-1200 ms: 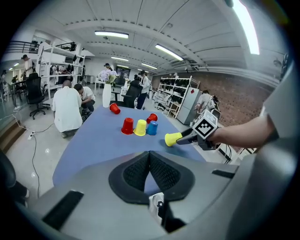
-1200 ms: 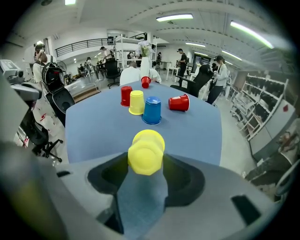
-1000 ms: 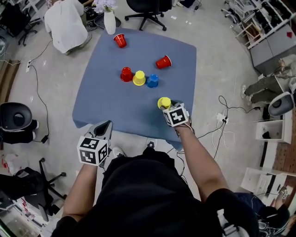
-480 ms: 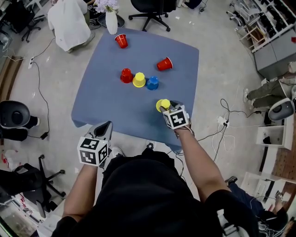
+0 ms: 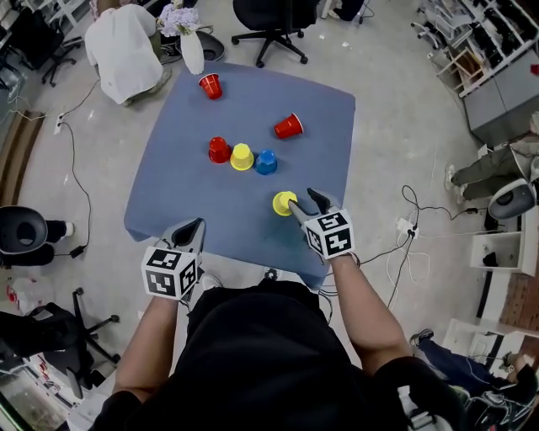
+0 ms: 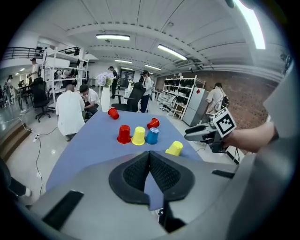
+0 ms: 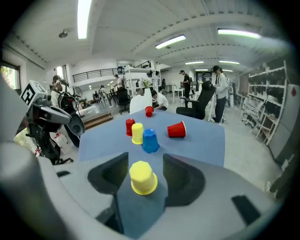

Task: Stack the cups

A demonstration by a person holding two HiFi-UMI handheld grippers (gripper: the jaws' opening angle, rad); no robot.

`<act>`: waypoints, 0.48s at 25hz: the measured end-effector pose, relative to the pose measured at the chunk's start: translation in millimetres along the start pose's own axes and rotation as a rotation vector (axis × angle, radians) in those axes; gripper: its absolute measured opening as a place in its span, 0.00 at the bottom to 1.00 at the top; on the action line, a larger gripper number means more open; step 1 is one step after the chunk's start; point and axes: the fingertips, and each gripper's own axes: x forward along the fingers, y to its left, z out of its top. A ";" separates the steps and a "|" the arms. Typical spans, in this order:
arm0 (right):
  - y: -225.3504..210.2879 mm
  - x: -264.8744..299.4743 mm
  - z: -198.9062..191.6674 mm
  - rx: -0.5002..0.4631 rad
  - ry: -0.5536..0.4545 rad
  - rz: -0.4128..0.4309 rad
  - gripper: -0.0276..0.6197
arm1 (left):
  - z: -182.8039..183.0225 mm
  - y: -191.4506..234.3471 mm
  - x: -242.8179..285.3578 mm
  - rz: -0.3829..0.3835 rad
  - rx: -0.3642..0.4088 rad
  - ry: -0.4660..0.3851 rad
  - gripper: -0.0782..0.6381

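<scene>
Several upturned plastic cups stand on the blue table (image 5: 194,202): a red cup (image 5: 219,150), a yellow cup (image 5: 242,156) and a blue cup (image 5: 266,162) in a row. A second yellow cup (image 5: 284,203) stands alone nearer me. My right gripper (image 5: 308,204) is open just behind this yellow cup (image 7: 142,177). The cup shows between the spread jaws, and neither pad touches it. Another red cup (image 5: 288,126) lies on its side, and a third red cup (image 5: 210,85) is at the far edge. My left gripper (image 5: 192,229) is shut and empty over the table's near left edge.
A white vase with flowers (image 5: 191,49) stands at the table's far edge. A person in white (image 5: 122,50) crouches beyond the far left corner. Office chairs (image 5: 269,17) and cables ring the table. Shelves (image 5: 472,42) stand at the right.
My right gripper has drawn back and up from the lone yellow cup, which stays on the table. The left gripper has edged forward over the near edge.
</scene>
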 end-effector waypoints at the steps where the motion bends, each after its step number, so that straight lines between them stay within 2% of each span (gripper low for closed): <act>1: -6.9 -4.6 5.0 -0.001 -0.028 -0.002 0.40 | 3.1 -2.4 3.5 0.006 0.001 -0.002 0.12; 6: -45.1 -13.7 16.4 -0.041 -0.081 -0.031 0.40 | 20.9 -20.5 18.7 0.034 0.003 -0.025 0.12; 12: -66.6 14.3 42.3 -0.208 -0.071 -0.036 0.40 | 31.0 -27.6 21.0 0.056 0.011 -0.018 0.12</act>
